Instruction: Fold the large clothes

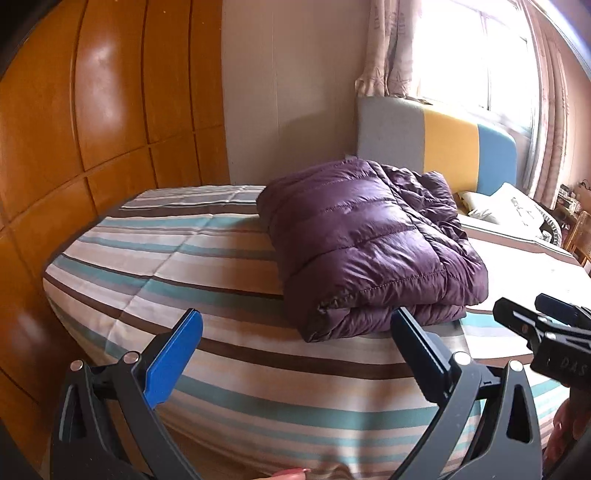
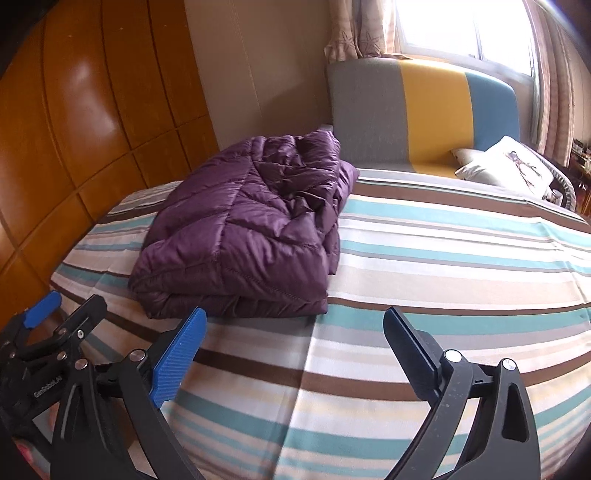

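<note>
- Lying folded into a thick, layered bundle, the purple down jacket rests on the striped bedsheet, toward the wardrobe side of the bed.
- Its long axis runs from the foot of the bed toward the headboard; the neat folded edge with stacked layers faces the grippers, and the looser, crumpled part points at the headboard.
- The quilted top panel is smooth on the wardrobe side, while the side toward the middle of the bed is bunched and wrinkled.
- The left gripper has its jaws spread wide apart and holds nothing. In the left wrist view its right finger overlaps the jacket's near edge; whether it touches cannot be told.
- The right gripper is also spread wide and empty, over bare sheet just beside the jacket's near corner. Its blue pad shows in front of the folded edge.
- Each gripper shows at the rim of the other's view, the two side by side at the foot of the bed.
- Beyond the jacket stands the grey, yellow and blue headboard, with pillows at its foot on the window side.
- A glossy wooden wardrobe flanks the bed, and curtains frame a bright window behind the headboard.
</note>
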